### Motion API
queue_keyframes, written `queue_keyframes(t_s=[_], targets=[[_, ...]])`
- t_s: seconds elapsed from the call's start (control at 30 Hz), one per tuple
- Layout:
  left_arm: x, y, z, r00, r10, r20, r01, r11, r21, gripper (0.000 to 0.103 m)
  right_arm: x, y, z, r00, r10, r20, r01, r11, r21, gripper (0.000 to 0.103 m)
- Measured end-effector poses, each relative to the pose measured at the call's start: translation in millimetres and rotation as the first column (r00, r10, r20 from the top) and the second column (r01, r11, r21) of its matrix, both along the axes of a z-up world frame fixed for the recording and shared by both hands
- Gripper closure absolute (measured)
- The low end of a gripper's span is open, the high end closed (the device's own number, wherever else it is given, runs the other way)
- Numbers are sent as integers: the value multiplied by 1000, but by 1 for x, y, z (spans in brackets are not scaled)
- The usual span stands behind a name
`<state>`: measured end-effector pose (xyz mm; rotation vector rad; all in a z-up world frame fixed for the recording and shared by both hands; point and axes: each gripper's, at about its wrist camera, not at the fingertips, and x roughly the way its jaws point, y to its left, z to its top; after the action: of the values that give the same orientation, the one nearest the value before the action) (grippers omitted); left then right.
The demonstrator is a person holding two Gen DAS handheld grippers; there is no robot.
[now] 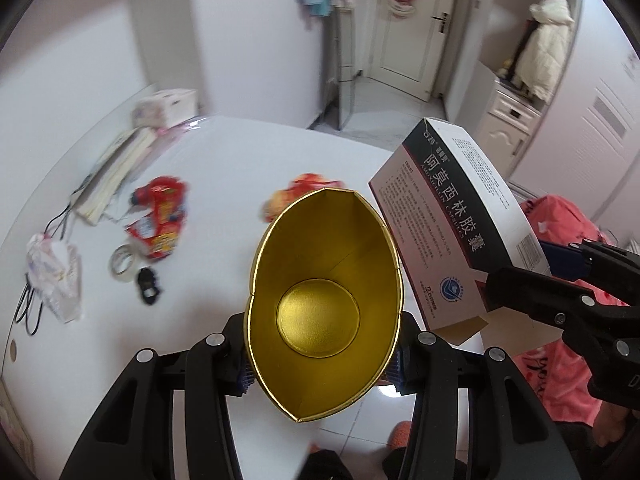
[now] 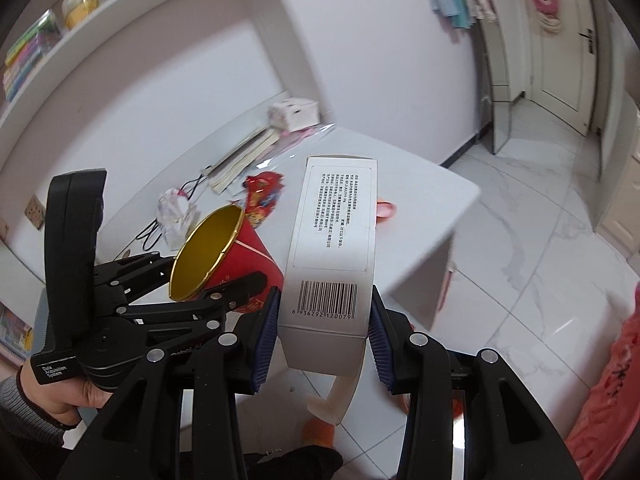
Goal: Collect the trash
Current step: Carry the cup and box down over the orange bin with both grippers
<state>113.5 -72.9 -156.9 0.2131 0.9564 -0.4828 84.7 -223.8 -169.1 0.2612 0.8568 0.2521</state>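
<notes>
Left gripper (image 1: pixel 322 364): fingers clamped on red cup (image 1: pixel 324 304), gold inside, mouth squeezed oval. Right gripper (image 2: pixel 323 336): fingers clamped on medicine box (image 2: pixel 332 248), held beside the cup above the table (image 1: pixel 224 152). Risk: box likely wider than squashed mouth; may jam or tip cup. Wrappers (image 1: pixel 160 216) remain on table.

Clamped between the left gripper's (image 1: pixel 322 364) fingers, the cup (image 1: pixel 324 312) is gold inside and red outside, while the box (image 2: pixel 330 256) in the right gripper (image 2: pixel 325 344) is white with black print, a barcode and a dark band.
</notes>
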Motion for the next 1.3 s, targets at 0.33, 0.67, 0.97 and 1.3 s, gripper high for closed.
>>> queue_keyframes(t_s=[0.33,0.67,0.97,1.3], targets=[[-18,-78,-23,984,-171,-54,172,985,10,53,-47,-83,-20,983,-175,-54,176,984,11,61],[-8,-142,-93,943,-277,-185,286,958,27,52,-61,-126,-90,938,-297,-179,293,955,-53,61],[9,-168,-172,908,-292,-302,324,944,61,51,-37,-145,-181,889,-346,-300,325,938,-118,61],[20,-192,-245,876,-281,-392,339,937,86,49,-10,-158,-271,828,-379,-413,355,925,-136,61]])
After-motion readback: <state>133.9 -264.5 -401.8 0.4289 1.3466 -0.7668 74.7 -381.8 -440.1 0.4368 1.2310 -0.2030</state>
